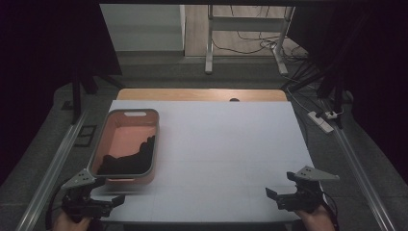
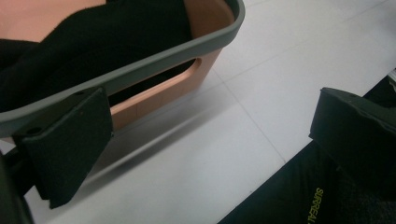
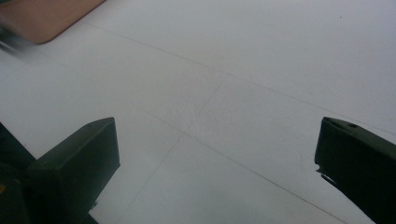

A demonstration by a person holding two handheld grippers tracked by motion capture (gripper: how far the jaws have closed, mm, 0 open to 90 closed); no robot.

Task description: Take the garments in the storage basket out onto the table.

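A salmon-pink basin (image 1: 126,114) with a grey rim stands on the left part of the white table, and a black cloth (image 1: 127,161) lies heaped in its near end. My left gripper (image 1: 108,191) is at the table's front left corner, just before the basin's near wall, open and empty. In the left gripper view its jaws (image 2: 210,135) stand wide apart, with the basin's rim (image 2: 154,67) and handle slot close ahead and the black cloth (image 2: 93,42) inside. My right gripper (image 1: 281,184) is at the front right, open over bare white table (image 3: 215,158).
The white table cover (image 1: 226,144) spreads to the right of the basin, with a wooden table edge (image 1: 202,94) behind it. Metal rails run along both sides. A power strip (image 1: 321,120) and cables lie on the floor at the back right. Dark clothing with yellow lettering (image 2: 317,205) shows below the left gripper.
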